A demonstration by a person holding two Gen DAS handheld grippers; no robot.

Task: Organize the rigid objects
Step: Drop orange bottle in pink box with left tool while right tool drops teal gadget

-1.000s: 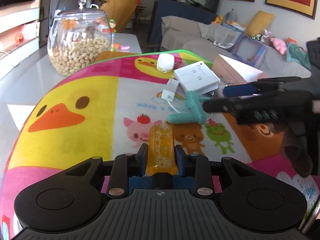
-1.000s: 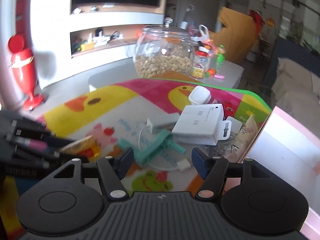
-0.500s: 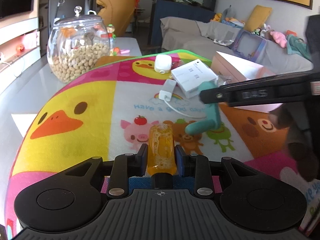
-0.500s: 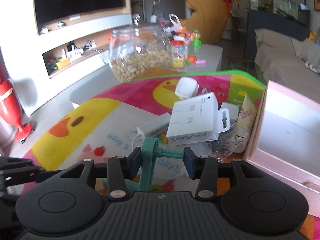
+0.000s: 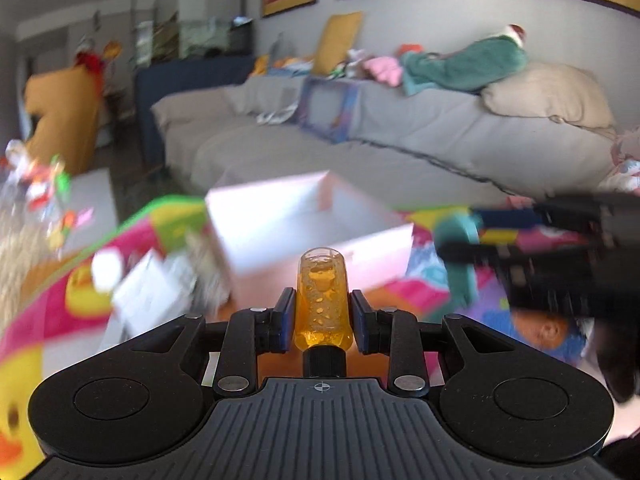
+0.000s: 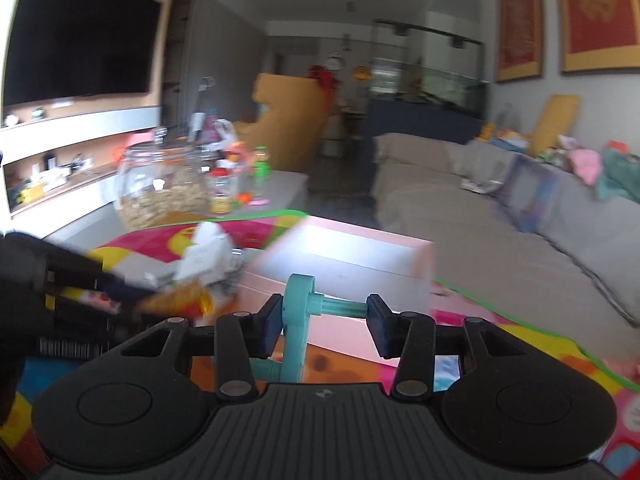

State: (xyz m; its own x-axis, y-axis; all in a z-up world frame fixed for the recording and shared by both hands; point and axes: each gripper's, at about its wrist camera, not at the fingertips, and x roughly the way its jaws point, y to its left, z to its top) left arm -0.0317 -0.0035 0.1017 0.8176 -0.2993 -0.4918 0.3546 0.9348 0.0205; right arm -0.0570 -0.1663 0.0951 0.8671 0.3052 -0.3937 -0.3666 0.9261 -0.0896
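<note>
Amber bottle (image 5: pixel 323 300), lower centre of the left view, is sitting clenched at mid-body between the left gripper (image 5: pixel 322 317) pads, black cap toward the palm; it is looking light, stiff and likely slick. Teal crank (image 6: pixel 298 328), low centre of the right view, is being pinched end to end by the right gripper (image 6: pixel 322 330), its rod spanning the pads, a hard, light piece that could pivot. Both are hanging before the pink box (image 6: pixel 348 264).

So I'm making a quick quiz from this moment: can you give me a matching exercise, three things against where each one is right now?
Things:
1. amber bottle
2. teal crank piece
3. pink box

Places:
a. resting open on the colourful mat
b. clamped in the left gripper
c. clamped in the right gripper

Pairs: 1-b, 2-c, 3-a
</note>
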